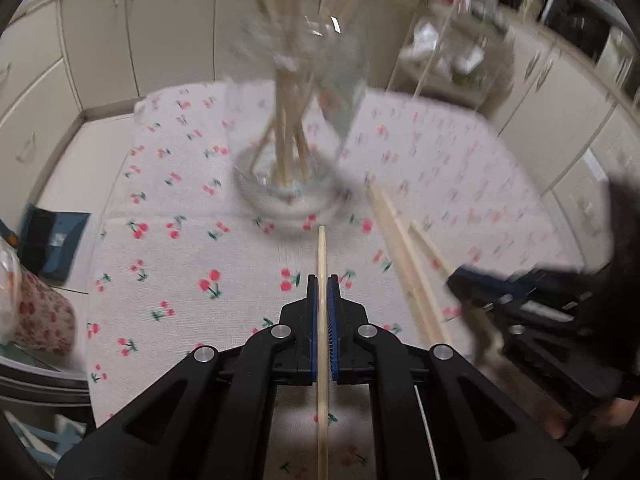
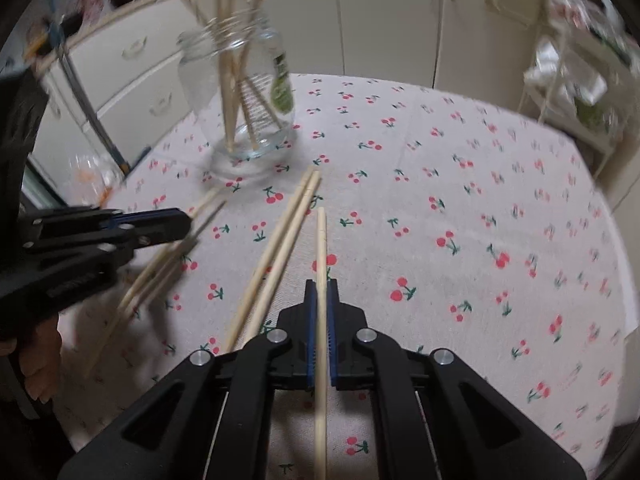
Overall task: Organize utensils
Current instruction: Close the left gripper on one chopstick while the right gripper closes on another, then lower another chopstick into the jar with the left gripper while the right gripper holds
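A clear glass jar (image 1: 296,128) holding several wooden chopsticks stands on the cherry-print cloth; it also shows in the right wrist view (image 2: 244,96). My left gripper (image 1: 322,280) is shut on one chopstick (image 1: 321,252) pointing at the jar, just short of its base. My right gripper (image 2: 321,284) is shut on another chopstick (image 2: 321,240), further from the jar. Two loose chopsticks (image 2: 280,248) lie on the cloth left of my right gripper. The left gripper (image 2: 176,224) appears at the left of the right wrist view, the right gripper (image 1: 480,280) at the right of the left wrist view.
The cherry-print cloth (image 2: 460,200) covers the table. Cream cabinets (image 1: 100,60) stand behind. A wire rack (image 2: 568,72) with items is at the right. A dark blue box (image 1: 52,240) and a floral item (image 1: 44,312) lie beyond the table's left edge.
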Available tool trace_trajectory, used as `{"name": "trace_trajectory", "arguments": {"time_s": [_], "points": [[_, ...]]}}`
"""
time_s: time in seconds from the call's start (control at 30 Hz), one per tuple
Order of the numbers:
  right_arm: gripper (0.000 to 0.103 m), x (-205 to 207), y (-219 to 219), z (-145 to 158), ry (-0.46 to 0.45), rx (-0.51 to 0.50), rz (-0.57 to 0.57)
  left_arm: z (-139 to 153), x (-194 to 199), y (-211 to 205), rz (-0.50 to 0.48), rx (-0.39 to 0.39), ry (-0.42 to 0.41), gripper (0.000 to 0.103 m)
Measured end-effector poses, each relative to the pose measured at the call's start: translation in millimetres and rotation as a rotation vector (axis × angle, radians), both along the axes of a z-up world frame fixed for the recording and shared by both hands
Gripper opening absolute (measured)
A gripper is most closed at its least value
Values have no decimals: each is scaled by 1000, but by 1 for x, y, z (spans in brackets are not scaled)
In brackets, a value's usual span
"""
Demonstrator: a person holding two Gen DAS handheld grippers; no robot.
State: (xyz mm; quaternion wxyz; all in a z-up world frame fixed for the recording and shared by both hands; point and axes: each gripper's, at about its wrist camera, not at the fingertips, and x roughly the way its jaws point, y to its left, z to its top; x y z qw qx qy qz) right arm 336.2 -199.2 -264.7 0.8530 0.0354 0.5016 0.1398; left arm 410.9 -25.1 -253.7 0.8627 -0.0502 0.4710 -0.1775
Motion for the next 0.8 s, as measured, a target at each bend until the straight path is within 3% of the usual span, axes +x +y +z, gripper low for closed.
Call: {"name": "trace_trajectory", "arguments": {"time_s": [0.13, 0.27, 0.53, 0.63, 0.8], "points": [[6, 2, -19, -5, 46, 162, -62, 54, -13, 29, 19, -158, -200, 4], [6, 2, -36, -12, 67, 310, -123, 109, -9, 51, 115, -263, -425, 4], [6, -1, -43, -15, 44, 401, -161, 161, 18, 42, 346, -324, -754, 4], [6, -1, -47, -15, 40, 426, -169, 166, 28, 29, 394, -306, -828, 4], [6, -2, -51, -16, 33, 459, -174, 157, 54, 14, 428, -280, -850, 4]]}}
